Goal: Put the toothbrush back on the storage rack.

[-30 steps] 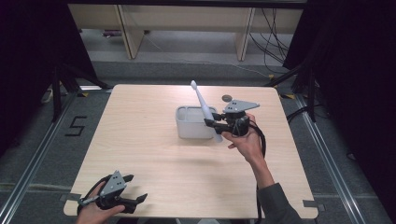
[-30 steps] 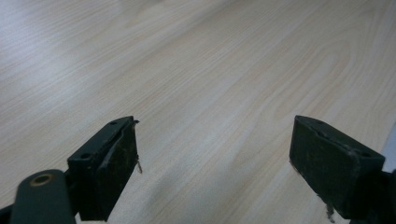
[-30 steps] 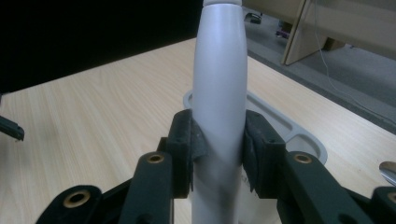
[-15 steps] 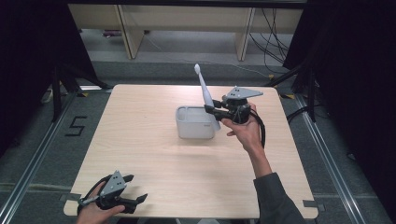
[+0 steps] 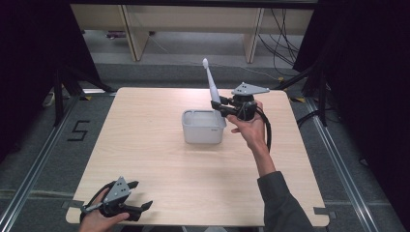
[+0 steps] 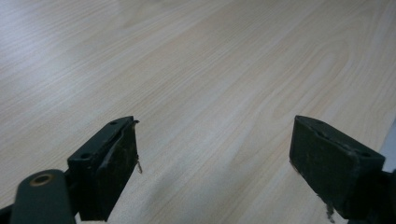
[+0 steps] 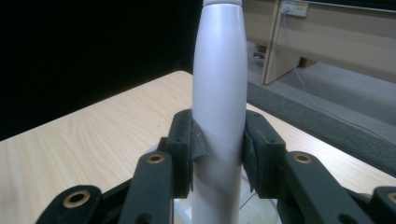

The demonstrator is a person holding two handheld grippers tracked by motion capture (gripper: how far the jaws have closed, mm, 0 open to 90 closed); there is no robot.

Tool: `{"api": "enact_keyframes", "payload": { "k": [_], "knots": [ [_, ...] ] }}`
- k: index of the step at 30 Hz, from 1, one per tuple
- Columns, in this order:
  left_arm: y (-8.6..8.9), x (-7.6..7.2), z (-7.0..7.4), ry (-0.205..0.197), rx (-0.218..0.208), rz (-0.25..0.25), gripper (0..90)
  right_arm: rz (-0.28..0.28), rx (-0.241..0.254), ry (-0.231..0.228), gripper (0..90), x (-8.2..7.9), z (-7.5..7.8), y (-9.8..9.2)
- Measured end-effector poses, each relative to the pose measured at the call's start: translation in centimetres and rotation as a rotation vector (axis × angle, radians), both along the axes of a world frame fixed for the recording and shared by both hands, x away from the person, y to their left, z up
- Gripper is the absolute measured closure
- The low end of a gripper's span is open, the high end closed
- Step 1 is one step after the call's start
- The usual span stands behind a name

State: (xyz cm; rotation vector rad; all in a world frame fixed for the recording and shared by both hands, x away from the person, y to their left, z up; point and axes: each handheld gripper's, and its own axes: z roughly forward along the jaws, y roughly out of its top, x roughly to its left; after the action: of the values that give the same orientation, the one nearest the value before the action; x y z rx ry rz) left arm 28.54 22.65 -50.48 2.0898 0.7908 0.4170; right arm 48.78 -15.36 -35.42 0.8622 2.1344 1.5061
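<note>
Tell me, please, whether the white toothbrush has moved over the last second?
Yes. The toothbrush, clamped in the right gripper, has swung more upright and shifted right, from over the white container to its right rim.

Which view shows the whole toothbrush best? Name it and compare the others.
The high view: the white electric toothbrush shows from brush head to handle, near upright beside the container, clamped by the right gripper. The right gripper view gives its handle close up, head cropped. The left gripper view faces bare tabletop.

Looks like a lab recording bay here: bare wooden table (image 5: 159,159) ringed by black curtains (image 5: 34,63), floor rails (image 5: 29,164), loose cables (image 5: 280,29).
</note>
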Motion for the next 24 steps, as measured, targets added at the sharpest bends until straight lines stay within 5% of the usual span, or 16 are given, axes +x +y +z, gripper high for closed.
{"api": "enact_keyframes", "payload": {
  "k": [1,2,4,5,10,12,18,24],
  "knots": [
    [0.0,0.0,0.0,0.002,-0.010,-0.001,14.7,0.002,-0.014,-0.026,66.6,0.3,0.0,-0.1],
    [0.0,0.0,0.0,0.004,-0.009,0.001,14.7,0.000,0.007,0.019,66.6,0.3,0.0,0.1],
    [-0.1,0.0,-0.1,-0.010,-0.011,0.008,14.7,-0.016,-0.005,-0.033,66.6,0.7,-0.1,0.0],
    [0.0,0.1,-0.1,-0.013,-0.002,0.003,14.7,-0.015,0.014,-0.001,66.6,0.7,-0.1,0.1],
    [0.0,0.0,-0.1,-0.008,-0.003,0.005,14.7,-0.019,0.012,-0.011,66.6,1.3,-0.2,0.3],
    [-0.2,-0.1,-0.2,0.002,-0.037,0.006,14.7,-0.024,0.011,-0.009,66.6,1.6,-0.3,0.5],
    [0.0,0.1,0.0,-0.016,0.002,-0.002,14.7,-0.046,0.013,-0.023,66.6,2.3,-0.6,0.6],
    [-0.2,-0.1,-0.2,0.003,-0.033,0.006,14.7,-0.064,0.022,-0.003,66.5,2.7,-1.1,0.5]
  ]
}}
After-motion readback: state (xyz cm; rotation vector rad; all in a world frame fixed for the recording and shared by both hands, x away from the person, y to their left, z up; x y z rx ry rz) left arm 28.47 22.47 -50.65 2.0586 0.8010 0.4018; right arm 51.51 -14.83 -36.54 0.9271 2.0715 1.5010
